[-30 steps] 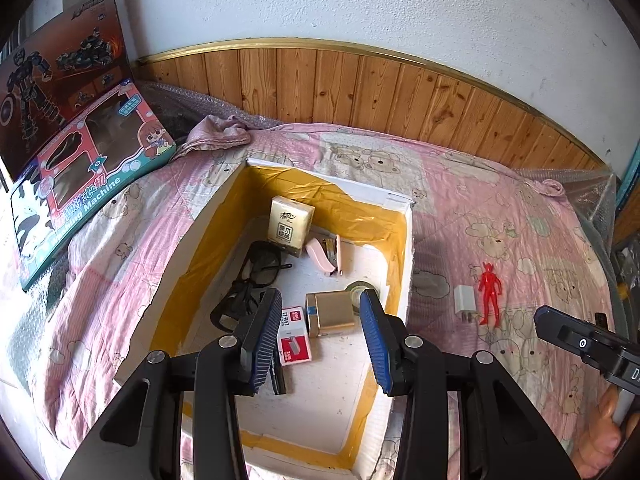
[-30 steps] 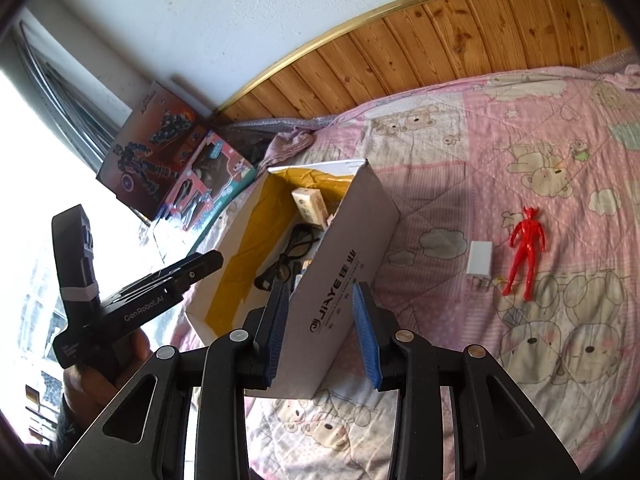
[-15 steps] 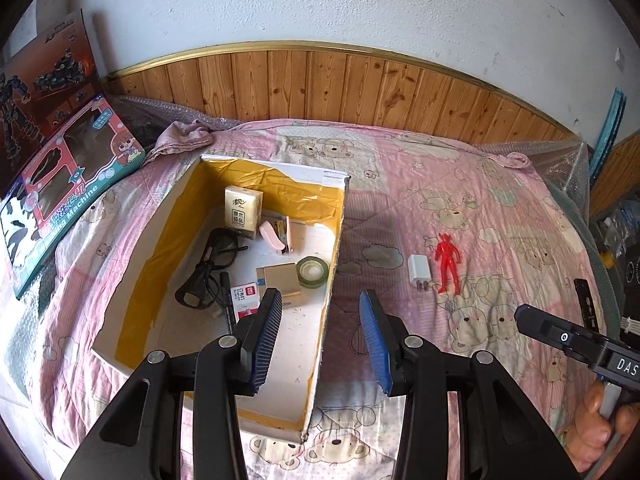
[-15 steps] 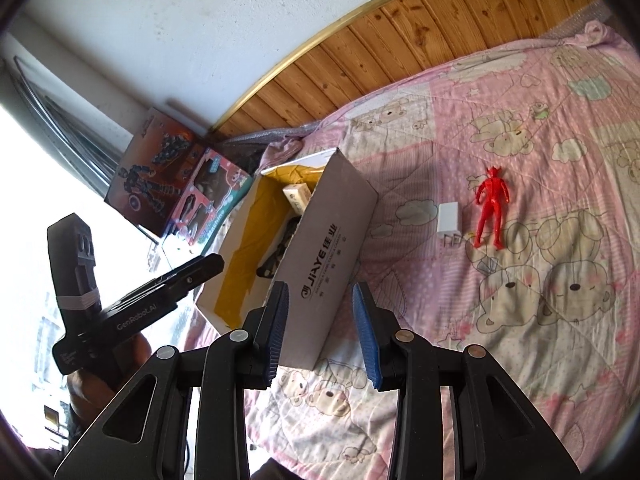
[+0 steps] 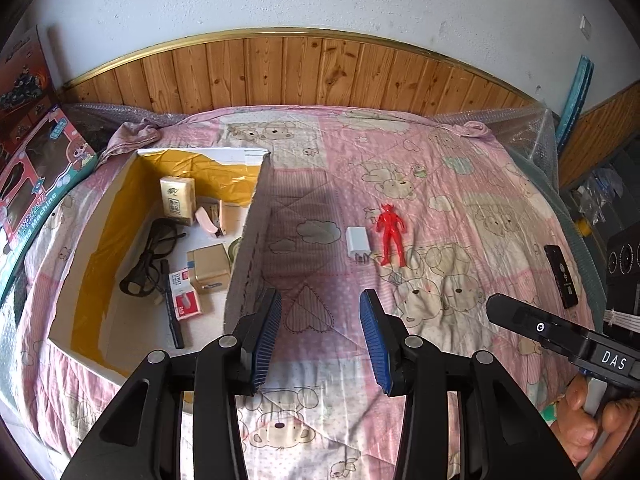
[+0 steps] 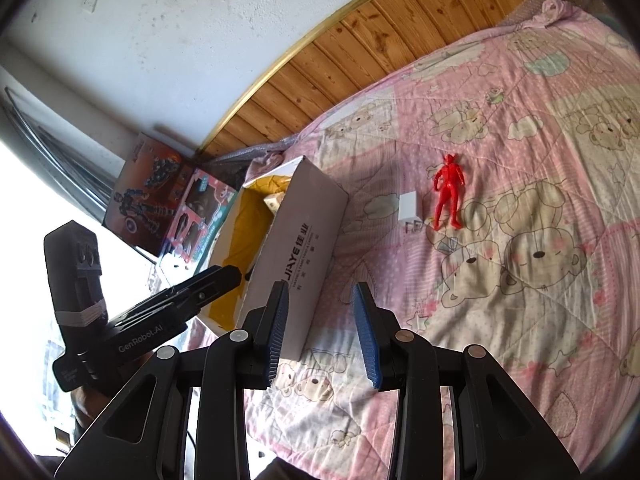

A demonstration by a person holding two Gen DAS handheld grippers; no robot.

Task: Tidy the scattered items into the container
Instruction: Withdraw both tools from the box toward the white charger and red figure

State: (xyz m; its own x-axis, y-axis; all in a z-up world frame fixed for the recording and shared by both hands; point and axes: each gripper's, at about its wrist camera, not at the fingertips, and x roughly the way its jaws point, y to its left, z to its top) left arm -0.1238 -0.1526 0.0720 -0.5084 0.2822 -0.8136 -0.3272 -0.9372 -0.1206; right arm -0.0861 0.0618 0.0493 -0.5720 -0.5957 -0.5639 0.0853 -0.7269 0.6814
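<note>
Pink quilt (image 5: 460,208) holds one red figure (image 5: 390,236), one charger (image 5: 357,241) — both claws released, empty

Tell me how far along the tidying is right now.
Mostly done. The box already holds glasses, a tissue pack, a gold box and other small things. Nothing is in hand: the left gripper and right gripper are both open and empty. Left on the quilt are the white charger, the red figure and a black device near the edge.
</note>
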